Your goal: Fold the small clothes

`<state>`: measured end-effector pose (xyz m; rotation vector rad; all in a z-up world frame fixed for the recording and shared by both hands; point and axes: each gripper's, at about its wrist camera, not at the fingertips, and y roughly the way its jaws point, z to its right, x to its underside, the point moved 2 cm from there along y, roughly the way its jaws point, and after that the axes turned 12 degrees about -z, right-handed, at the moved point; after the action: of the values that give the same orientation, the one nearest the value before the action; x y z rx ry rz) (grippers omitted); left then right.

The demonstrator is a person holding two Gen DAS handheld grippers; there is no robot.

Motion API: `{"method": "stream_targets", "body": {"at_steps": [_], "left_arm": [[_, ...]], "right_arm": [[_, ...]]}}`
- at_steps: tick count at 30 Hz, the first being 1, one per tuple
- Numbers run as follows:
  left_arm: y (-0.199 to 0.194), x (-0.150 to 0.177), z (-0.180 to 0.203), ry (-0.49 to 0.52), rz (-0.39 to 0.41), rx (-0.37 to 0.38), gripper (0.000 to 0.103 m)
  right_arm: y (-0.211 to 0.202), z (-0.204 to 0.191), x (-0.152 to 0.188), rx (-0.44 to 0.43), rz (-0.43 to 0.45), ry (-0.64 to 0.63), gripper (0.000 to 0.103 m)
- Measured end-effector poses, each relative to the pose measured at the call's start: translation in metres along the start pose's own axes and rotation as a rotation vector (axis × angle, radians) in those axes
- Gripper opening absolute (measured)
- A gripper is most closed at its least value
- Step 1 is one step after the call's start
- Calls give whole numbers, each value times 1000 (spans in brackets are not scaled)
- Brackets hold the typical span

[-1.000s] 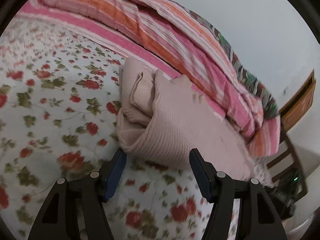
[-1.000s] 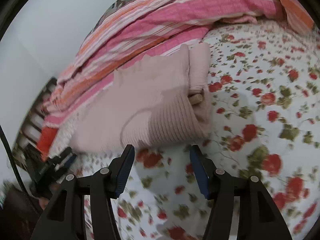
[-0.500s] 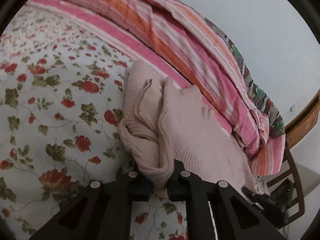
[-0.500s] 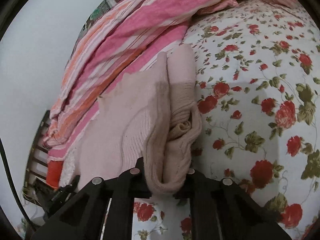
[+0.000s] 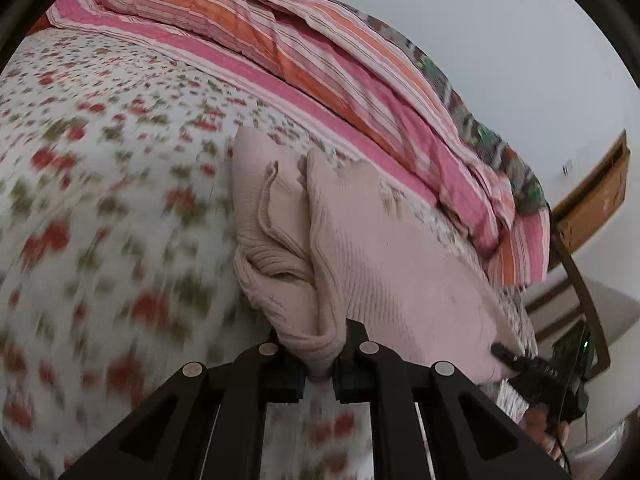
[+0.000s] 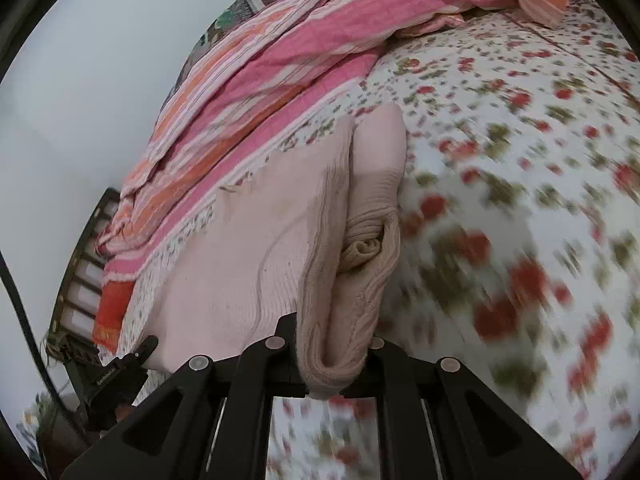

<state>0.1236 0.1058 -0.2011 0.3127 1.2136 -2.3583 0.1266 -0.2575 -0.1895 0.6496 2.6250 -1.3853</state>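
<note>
A pale pink knitted garment (image 5: 360, 264), folded in layers, lies on the floral bedsheet (image 5: 100, 200). My left gripper (image 5: 318, 372) is shut on one near corner of its folded edge. My right gripper (image 6: 332, 376) is shut on the other near corner of the same garment (image 6: 260, 248). The corners bunch up between the jaws and are raised off the sheet. The other gripper shows at the edge of each view: the right one in the left wrist view (image 5: 532, 368), the left one in the right wrist view (image 6: 120, 372).
A pink and orange striped quilt (image 5: 320, 60) is heaped along the far side of the bed, also in the right wrist view (image 6: 300, 48). A wooden headboard (image 5: 592, 196) and a chair back (image 5: 580, 280) stand by the white wall. The floral sheet (image 6: 520, 200) spreads beside the garment.
Both grippers moved in from open and closed on the garment's near corners. Now they are lifting and moving it; the sheet is blurred by motion.
</note>
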Motion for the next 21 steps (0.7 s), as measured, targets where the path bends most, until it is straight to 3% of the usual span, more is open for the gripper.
{"method": "stream_targets", "body": {"at_steps": [4, 6, 8, 10, 12, 16, 21], "left_arm": [[-10, 24, -4, 27, -1, 34, 11], [-12, 25, -8, 36, -7, 6, 24], [-18, 18, -12, 41, 1, -74, 38], [-29, 11, -13, 60, 55, -112, 42], [-39, 0, -10, 86, 104, -122, 54], [-32, -34, 10, 134, 97, -117, 54], [11, -82, 43, 210, 14, -100, 53]], "right_arm": [[-13, -2, 29, 108, -11, -87, 9], [-13, -3, 34, 155, -27, -124, 27], [-19, -1, 33, 189, -11, -141, 38], [-32, 0, 29, 228, 36, -170, 44], [-44, -3, 21, 247, 90, -196, 49], [-49, -9, -8, 273, 144, -202, 49], [-21, -32, -56, 306, 149, -213, 49]]}}
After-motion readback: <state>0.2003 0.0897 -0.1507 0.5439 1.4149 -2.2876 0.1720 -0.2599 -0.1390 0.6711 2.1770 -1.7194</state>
